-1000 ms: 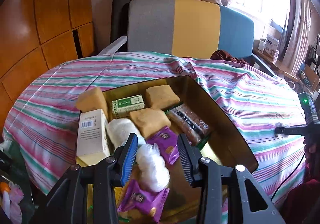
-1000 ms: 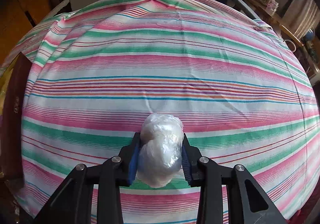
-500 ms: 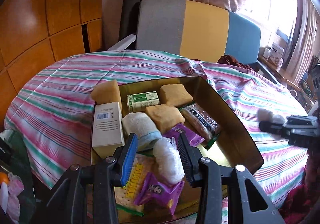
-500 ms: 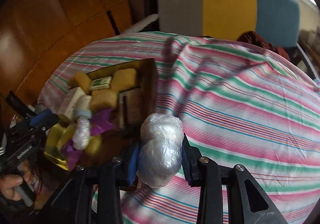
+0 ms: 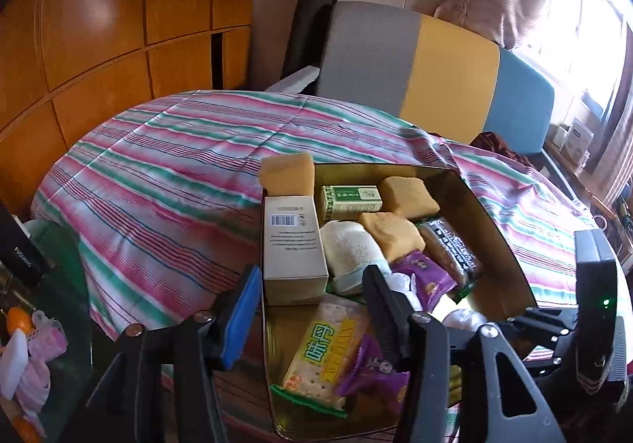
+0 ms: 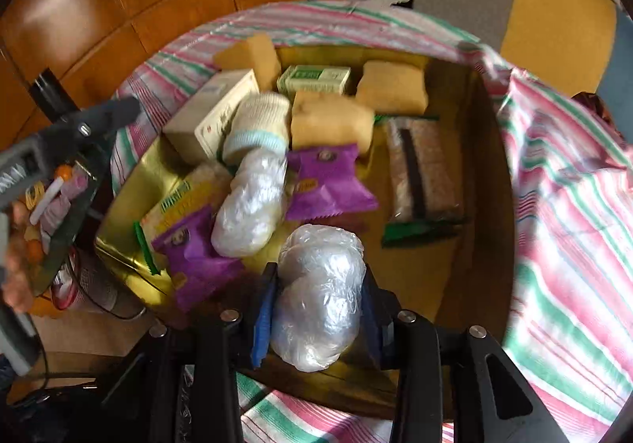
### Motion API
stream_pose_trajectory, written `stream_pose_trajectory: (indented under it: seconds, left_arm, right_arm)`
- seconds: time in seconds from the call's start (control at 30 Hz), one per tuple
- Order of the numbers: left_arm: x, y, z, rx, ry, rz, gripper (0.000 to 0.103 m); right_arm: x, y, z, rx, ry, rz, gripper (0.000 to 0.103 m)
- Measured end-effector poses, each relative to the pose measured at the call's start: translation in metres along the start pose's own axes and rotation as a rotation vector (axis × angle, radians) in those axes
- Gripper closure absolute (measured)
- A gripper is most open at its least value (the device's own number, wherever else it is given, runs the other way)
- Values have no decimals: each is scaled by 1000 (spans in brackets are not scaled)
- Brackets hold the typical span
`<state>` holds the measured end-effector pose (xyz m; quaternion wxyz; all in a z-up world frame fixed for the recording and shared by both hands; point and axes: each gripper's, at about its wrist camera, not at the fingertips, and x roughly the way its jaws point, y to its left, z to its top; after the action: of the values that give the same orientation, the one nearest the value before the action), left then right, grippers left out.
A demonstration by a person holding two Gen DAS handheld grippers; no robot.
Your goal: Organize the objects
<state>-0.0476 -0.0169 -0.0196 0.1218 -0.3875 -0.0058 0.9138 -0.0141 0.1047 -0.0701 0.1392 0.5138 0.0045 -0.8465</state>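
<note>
A: Where is the wrapped bundle?

B: The right gripper has its fingers pressed on a clear plastic-wrapped bundle, held just above the near end of the gold tray.

A: And the left one?

B: The left gripper has just been opening; its fingers stand apart with nothing pinched between them. A second wrapped bundle lies in the tray beside a purple snack packet.

A: What else is in the tray?

B: A white carton at the left side, a green box toward the far end, three yellow sponges, one leaning on the far left corner, a rolled white sock, a cracker pack near the front, and a brown bar pack on the right.

A: What does the tray sit on?

B: The counter, covered by a striped cloth.
</note>
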Motion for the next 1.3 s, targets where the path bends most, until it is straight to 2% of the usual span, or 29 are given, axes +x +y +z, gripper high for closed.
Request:
stream_pose_trajectory:
  seconds: [0.07,0.17,0.23,0.27,0.3,0.4,0.47,0.6,0.73,0.83,1.1,1.3]
  left_arm:
    - [0,-2,-2,7,0,7,44]
    - [-3,-6,-4,25,-15,38,44]
    - [-6,-11,-4,46,-22,70,44]
    - [-7,-13,-4,53,-28,75,44]
    - [-9,-15,-4,58,-35,81,44]
    - [-15,-21,-6,75,-57,104,44]
    - [-20,-26,-8,88,-72,122,44]
    - [-29,-33,-11,84,-98,170,43]
    - [-35,-34,-13,38,-100,184,43]
    - [-36,-33,-15,17,-101,206,43]
    - [-36,-30,-24,-18,-84,169,43]
    - [-41,-32,-26,-20,-127,161,45]
  right_arm:
    - [7,1,-2,8,8,41,63]
    - [13,4,-4,13,1,85,49]
    - [11,3,-5,29,-8,97,45]
    - [9,2,-6,41,-17,94,39]
    - [5,0,-7,50,-33,87,35]
    - [-12,0,-10,67,-98,53,30]
    - [-27,1,-11,80,-155,5,22]
    - [-51,2,-16,113,-259,-95,13]
    - [-63,9,-18,120,-313,-184,12]
    - [-65,10,-19,140,-324,-208,12]
    - [-67,6,-27,190,-333,-224,12]
    - [-66,7,-29,197,-333,-234,12]
